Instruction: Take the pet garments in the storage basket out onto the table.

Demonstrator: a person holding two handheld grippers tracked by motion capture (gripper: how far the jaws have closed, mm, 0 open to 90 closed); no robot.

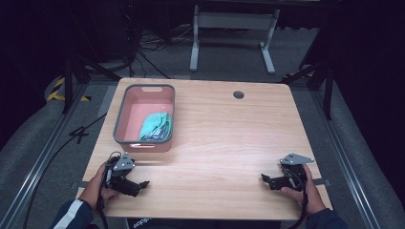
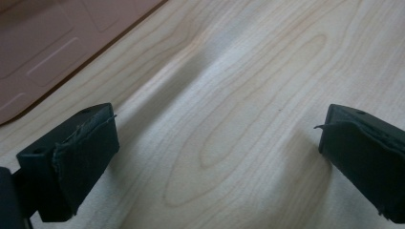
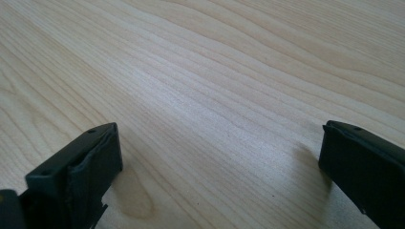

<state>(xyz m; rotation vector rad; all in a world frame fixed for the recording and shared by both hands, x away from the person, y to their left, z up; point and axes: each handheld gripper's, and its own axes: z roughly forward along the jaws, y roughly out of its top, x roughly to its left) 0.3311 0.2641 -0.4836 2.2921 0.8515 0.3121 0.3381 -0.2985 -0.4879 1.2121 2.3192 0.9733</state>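
We are resting the left gripper low at the near left corner of the table, its jaws standing wide apart with only bare wood between them, and it is sitting just in front of the bin, which is standing at the table's left side with its near wall showing as a pink slab at the top left of the left gripper view; inside the bin, toward its near right part, the teal cloth is lying crumpled, touched by neither gripper. Moving right, we are crossing an open stretch of wood, and near the far edge a small round hole is showing. At the near right we are holding the right gripper low as well, pointing inward toward the table's middle, jaws spread wide and gripping nothing. We are judging both tools as parked in a ready pose, well apart, with the left one placed nearest the cloth for a reach into the bin
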